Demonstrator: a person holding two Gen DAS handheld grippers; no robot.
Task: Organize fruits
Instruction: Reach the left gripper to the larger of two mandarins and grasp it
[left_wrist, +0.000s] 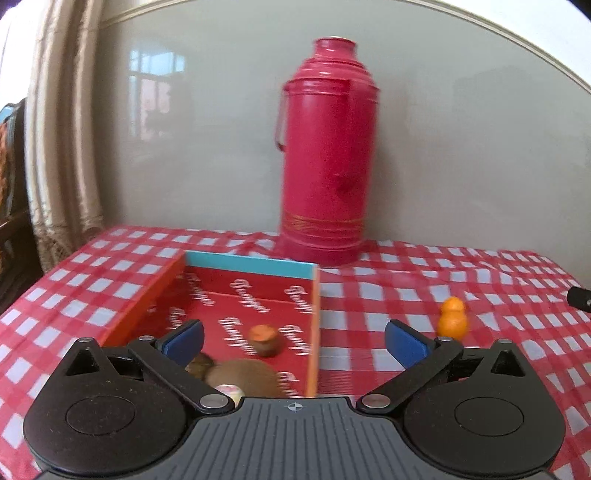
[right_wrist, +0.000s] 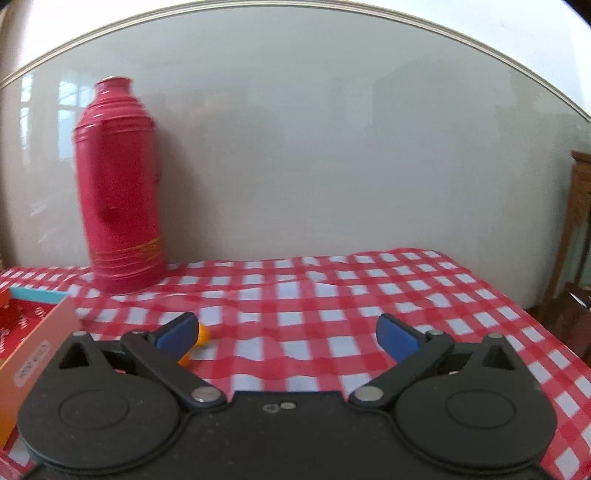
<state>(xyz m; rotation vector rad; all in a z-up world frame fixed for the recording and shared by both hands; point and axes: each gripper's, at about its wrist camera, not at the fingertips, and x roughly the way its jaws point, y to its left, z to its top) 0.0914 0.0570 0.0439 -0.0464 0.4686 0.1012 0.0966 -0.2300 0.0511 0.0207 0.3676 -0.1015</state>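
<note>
A shallow red box (left_wrist: 207, 280) with a blue far wall lies on the checked cloth at the left. Inside it are a small brown and orange fruit (left_wrist: 264, 339) and two brown kiwis (left_wrist: 242, 376), partly hidden by my left gripper (left_wrist: 293, 341). That gripper is open, held over the box's right wall, nothing between its pads. Two small oranges (left_wrist: 452, 320) sit together on the cloth right of the box. My right gripper (right_wrist: 286, 334) is open and empty above the cloth. An orange (right_wrist: 202, 334) peeks from behind its left finger (right_wrist: 177, 334). The box's corner (right_wrist: 37, 354) shows at the far left.
A tall red thermos (left_wrist: 323, 162) (right_wrist: 120, 184) stands at the back against a glossy grey wall. A curtain (left_wrist: 62, 129) hangs left of the table, and wooden furniture (right_wrist: 580, 236) stands off its right edge. A dark object (left_wrist: 580, 297) pokes in at the right.
</note>
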